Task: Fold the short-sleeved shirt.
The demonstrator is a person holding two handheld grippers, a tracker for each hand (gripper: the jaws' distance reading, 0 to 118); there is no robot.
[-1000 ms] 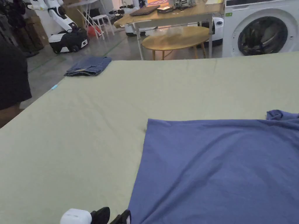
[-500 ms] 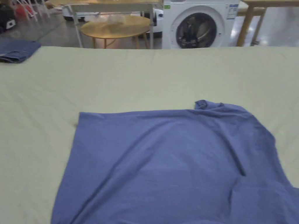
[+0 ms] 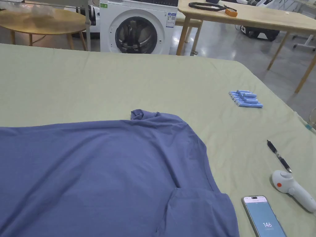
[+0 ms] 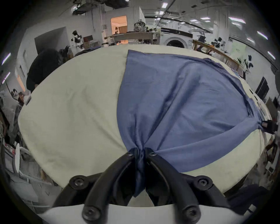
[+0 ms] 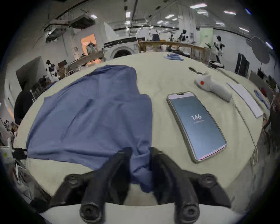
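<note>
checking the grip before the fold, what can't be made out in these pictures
- Right tongs, right gripper view: blurred, so whether both jaws press the blue shirt is unclear.
- Shirt's near hem, head view: cut off by the bottom edge.
- Shirt's far sleeve, head view: bunched, its shape hidden.

Even, fairly bright indoor light falls from ceiling strip lamps [image 5: 198, 6], which show as white bars in both gripper views. Shadows on the worktop [image 3: 92, 83] are soft and faint. The head view is sharp with little distortion. Both gripper views are fisheye: the worktop's edges bow strongly and the corners go black. The right hand-held gripper [image 5: 140, 151] looks smeared and out of focus up close; a doorway [image 4: 119, 24] glows orange, overexposed.
</note>
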